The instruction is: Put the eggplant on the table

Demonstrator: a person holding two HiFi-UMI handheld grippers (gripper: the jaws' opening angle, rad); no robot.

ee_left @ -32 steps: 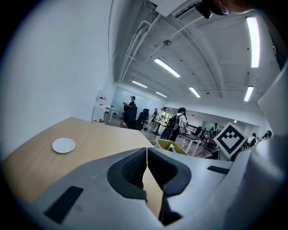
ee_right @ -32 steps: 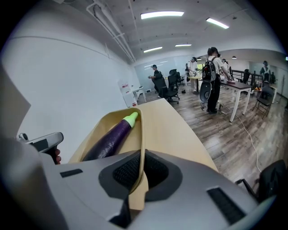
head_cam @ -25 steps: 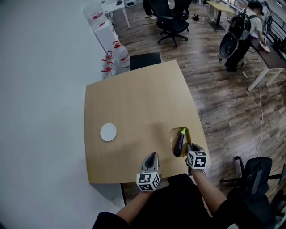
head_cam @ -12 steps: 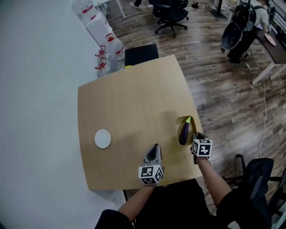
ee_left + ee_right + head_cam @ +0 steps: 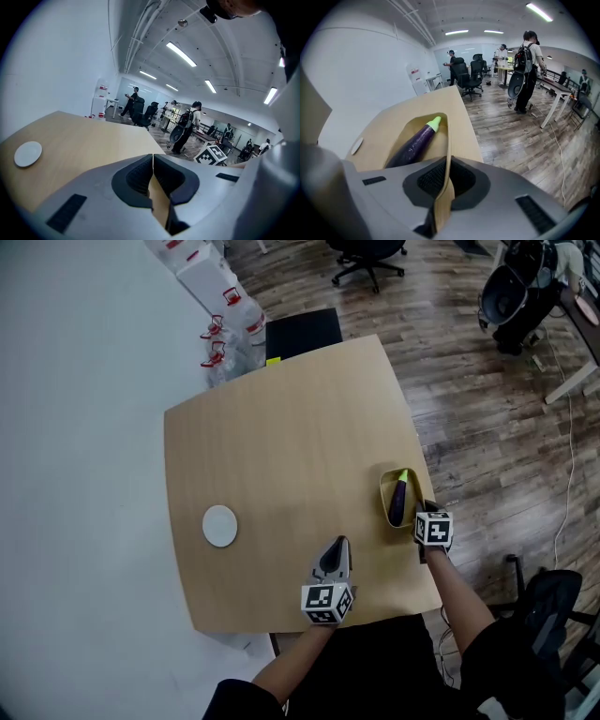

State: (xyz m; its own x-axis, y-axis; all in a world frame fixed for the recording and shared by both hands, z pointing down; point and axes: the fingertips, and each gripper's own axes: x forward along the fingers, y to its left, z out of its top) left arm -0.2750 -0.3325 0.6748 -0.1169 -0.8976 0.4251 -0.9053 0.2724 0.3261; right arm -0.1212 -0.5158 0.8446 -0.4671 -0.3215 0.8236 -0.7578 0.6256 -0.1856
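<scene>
Far to the left of both claws, a white disc (image 5: 220, 525) lies flat on the table (image 5: 281, 427). Our left claw (image 5: 337, 546) hovers over the near part of the table. Its jaws are pressed together with nothing between them, and it is well apart from the dish on its right.

Just ahead of our right claw (image 5: 422, 513) lies the tan dish (image 5: 385, 498), close to the table's right edge. The eggplant (image 5: 399, 501) lies lengthwise inside it, with its green stem end pointing away from the claw. Our right claw is clamped tight on the near rim of the dish; the thin wall runs up between the pads. We cannot tell whether the dish rests on the table or hangs just above it.

We judge the risk to lie in that single thin pinch. With one rim held and our left claw lending no support, the dish could swing or tilt about the pads. The rounded eggplant would then roll out. With the table's edge so near on the right, a tip that way could send it to the floor (image 5: 487, 409) instead. The rim might also slip free if we tilt too sharply.
</scene>
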